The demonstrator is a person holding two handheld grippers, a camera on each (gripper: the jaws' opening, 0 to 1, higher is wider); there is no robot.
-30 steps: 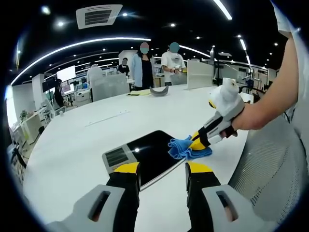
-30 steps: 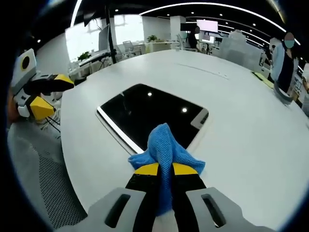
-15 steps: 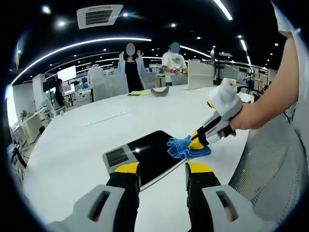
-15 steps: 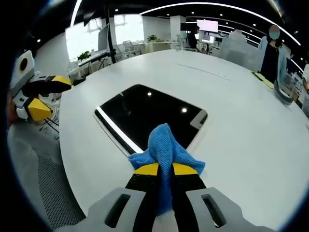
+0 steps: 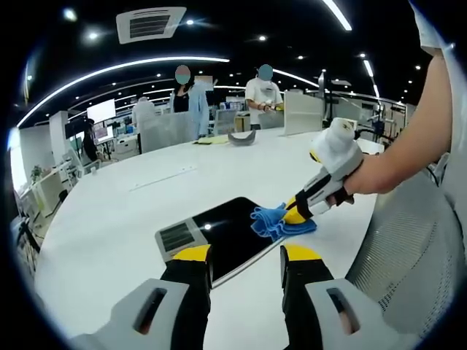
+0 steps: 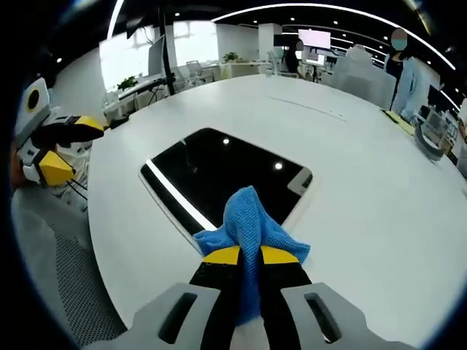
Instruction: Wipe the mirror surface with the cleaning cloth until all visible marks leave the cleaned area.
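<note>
Right gripper (image 6: 249, 257) clamped on blue cleaning cloth (image 6: 250, 215), low centre of right gripper view, pressed at near edge of dark mirror (image 6: 219, 175) on white table (image 6: 365, 189). Left gripper (image 5: 244, 257), bottom centre, jaws apart, holding nothing.

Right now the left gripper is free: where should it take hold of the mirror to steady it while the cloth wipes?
Probably the near corner of the mirror, at its pale edge strip, coming in low from the table's near side. The mirror lies flat, so the rim is the only part the open left gripper can pinch, and this corner lies right ahead of it, away from the cloth held by the right gripper.
</note>
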